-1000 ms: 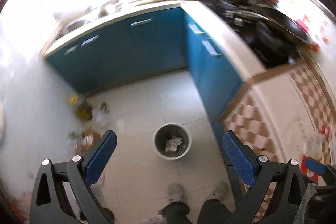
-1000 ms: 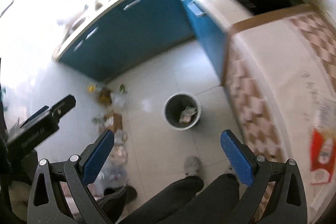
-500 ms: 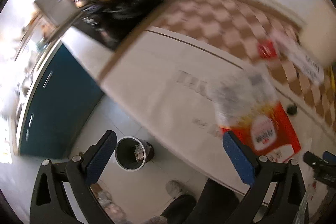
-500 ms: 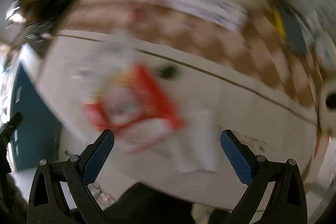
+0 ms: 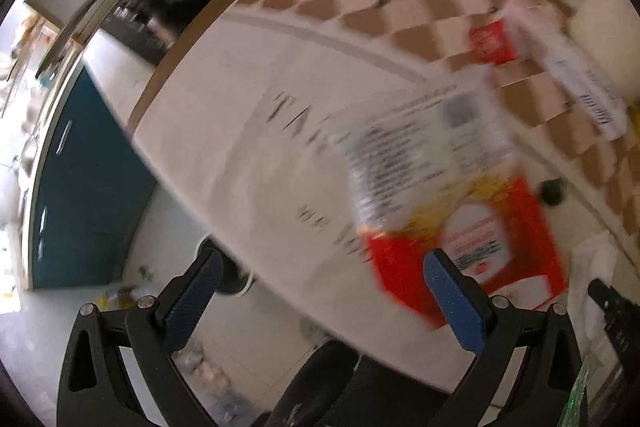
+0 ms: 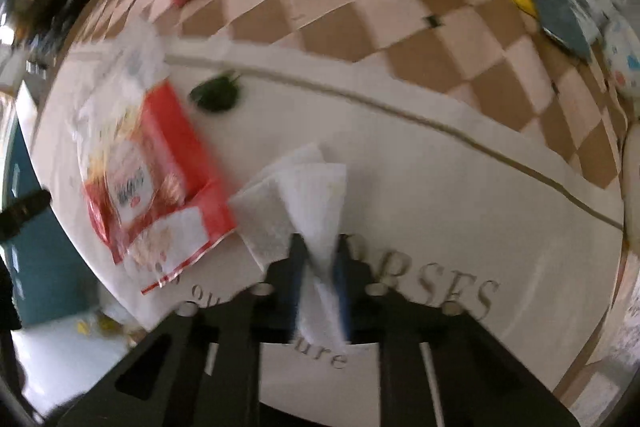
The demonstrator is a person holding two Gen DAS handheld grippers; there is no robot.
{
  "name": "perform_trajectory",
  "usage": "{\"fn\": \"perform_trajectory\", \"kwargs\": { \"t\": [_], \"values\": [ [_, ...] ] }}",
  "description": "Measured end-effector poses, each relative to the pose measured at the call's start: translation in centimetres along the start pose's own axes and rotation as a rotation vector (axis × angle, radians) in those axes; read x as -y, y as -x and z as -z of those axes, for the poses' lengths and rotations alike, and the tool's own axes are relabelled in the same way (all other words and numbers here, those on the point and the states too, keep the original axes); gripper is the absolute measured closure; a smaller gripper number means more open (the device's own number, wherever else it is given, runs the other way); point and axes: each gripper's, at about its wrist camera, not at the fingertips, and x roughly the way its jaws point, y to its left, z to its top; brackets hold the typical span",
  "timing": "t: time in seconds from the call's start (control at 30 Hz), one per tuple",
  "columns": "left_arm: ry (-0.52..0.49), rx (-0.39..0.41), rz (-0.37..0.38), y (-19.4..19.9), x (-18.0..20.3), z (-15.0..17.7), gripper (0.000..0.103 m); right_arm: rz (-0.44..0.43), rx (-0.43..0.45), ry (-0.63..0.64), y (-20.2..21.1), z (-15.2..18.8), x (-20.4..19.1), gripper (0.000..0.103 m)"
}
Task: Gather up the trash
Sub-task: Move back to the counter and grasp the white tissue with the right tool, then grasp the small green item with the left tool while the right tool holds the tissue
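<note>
One right hand-held gripper [image 6: 320,279] closing on white tissue [image 6: 316,187], table [image 6: 440,187]

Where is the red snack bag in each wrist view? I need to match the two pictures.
Left wrist: the red snack bag lies right of centre on the table, partly behind the open left gripper and its right finger.
Right wrist: the bag lies at left, beside the white tissue on which the right gripper is closing.
Shared landmark: the small dark object beyond the bag.
</note>
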Motion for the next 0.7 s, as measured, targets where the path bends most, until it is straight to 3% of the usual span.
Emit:
{"fn": "perform_trajectory", "kwargs": {
  "t": [0.17, 0.23, 0.3, 0.43, 0.5, 0.53, 0.7],
  "values": [
    [-0.219, 0.054, 0.097, 1.0, 7.7, -1.5, 0.002, 0.005, 0.064, -0.082, 2.6, -1.8, 4.4, 0.092],
    [-0.299, 0.050, 0.124, 0.6, 11.2, -2.1, 0.009, 0.016, 0.085, -0.105, 3.2, -2.7, 6.1, 0.092],
    [-0.365, 0.033, 0.131, -0.3, 13.9, -2.6, 0.024, 0.024, 0.091, -0.118, 3.0, -3.3, 7.8, 0.092],
    [-0.443, -0.011, 0.130, -2.4, 17.3, -2.9, 0.039, 0.032, 0.100, -0.149, 2.7, -3.6, 10.9, 0.092],
    [-0.456, -0.039, 0.138, -3.3, 18.2, -2.7, 0.068, 0.027, 0.101, -0.170, 2.4, -3.7, 11.4, 0.092],
    [-0.461, -0.055, 0.146, -3.8, 18.5, -2.6, 0.073, 0.024, 0.101, -0.179, 2.4, -3.6, 11.8, 0.092],
    [-0.457, -0.022, 0.146, -3.0, 19.1, -2.7, 0.081, 0.007, 0.097, -0.212, 1.7, -3.8, 11.9, 0.092]
  ]
}}
